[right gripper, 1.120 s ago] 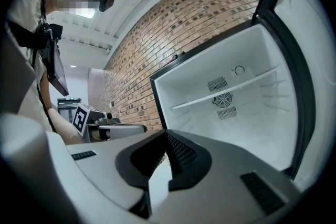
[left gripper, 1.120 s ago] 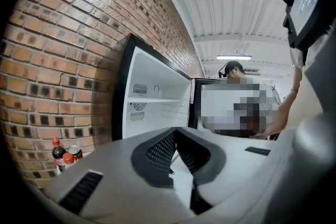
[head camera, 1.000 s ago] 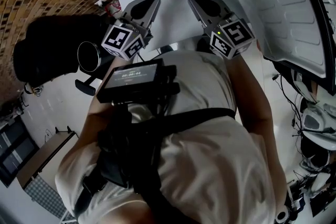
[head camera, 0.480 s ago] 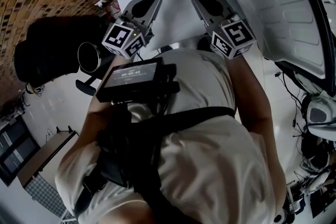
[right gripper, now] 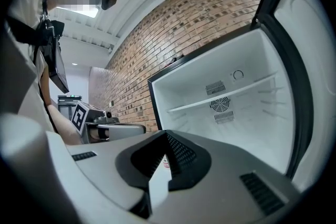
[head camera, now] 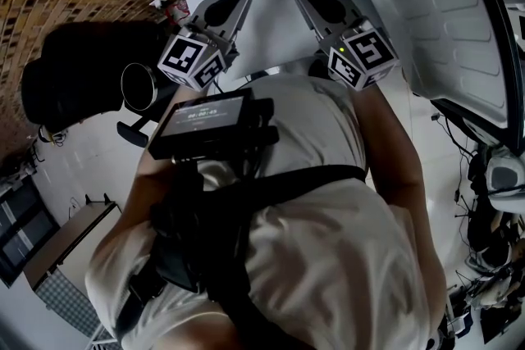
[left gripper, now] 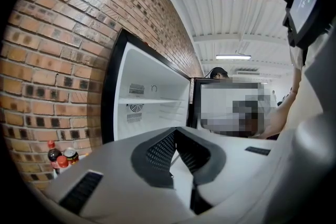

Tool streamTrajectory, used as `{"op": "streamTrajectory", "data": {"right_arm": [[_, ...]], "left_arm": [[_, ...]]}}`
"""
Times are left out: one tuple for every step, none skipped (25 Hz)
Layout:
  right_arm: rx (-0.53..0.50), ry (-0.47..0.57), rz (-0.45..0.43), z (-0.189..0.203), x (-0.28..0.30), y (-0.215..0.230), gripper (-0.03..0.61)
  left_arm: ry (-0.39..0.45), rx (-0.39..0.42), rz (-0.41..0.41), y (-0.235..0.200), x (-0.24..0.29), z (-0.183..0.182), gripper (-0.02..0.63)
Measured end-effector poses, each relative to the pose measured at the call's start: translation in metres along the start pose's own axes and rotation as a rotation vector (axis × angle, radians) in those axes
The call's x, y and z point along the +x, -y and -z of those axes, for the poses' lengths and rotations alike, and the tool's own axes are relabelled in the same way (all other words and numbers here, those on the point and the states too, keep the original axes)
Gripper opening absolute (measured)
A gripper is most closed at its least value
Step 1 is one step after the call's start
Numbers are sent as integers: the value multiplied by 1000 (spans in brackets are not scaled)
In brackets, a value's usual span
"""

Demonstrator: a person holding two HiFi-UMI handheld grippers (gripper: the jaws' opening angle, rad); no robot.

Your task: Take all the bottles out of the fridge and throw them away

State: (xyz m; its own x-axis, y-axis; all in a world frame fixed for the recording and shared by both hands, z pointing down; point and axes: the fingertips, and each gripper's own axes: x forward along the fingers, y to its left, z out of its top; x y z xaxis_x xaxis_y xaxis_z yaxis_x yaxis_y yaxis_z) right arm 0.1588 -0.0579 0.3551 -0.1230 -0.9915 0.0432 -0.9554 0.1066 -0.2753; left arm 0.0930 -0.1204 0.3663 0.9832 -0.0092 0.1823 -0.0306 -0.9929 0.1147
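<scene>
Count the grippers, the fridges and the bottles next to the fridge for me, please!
Grippers: 2 (left gripper, right gripper)
Fridge: 1, with its door open
Bottles: 3, as far as I can tell, because they are tiny and huddled together
Total: 6

We see a brick wall (left gripper: 63,50) along the left side, rising to a white ribbed ceiling (left gripper: 247,18) where a strip light (left gripper: 233,56) glows. Looking down, we find a pale floor (head camera: 82,168). A tangle of dark cables (head camera: 469,176) lies on it at the right, and a low cabinet (head camera: 61,246) stands at the lower left. A dark screen (head camera: 209,120) sits above black harness straps (head camera: 279,184) on a white shirt (head camera: 344,258).
</scene>
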Motion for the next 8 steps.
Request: {"op": "streamTrajectory", "data": {"right_arm": [[3,2,-1,0,0,0,3],[6,3,-1,0,1,1,3],[7,4,-1,0,1,1,3],[7,5,-1,0,1,1,3],[7,5,-1,0,1,2,3],[7,5,-2,0,1,1,3],[8,5,-3,1,1,1,3],[9,5,-4,1,1,1,3]], "left_arm": [[-1,0,-2,0,-1,0,3],[-1,1,-4,-1,-1,0,3],[-1,3,-4,-1,0,0,3],[-1,7,-4,-1,0,0,3],[-2,11,-4,-1,1,0,3],[-3,12,-4,-1,1,0,3],[-4,11,-5,-1,1,0,3],[-4,11,-5,-2,0,0,3]]}}
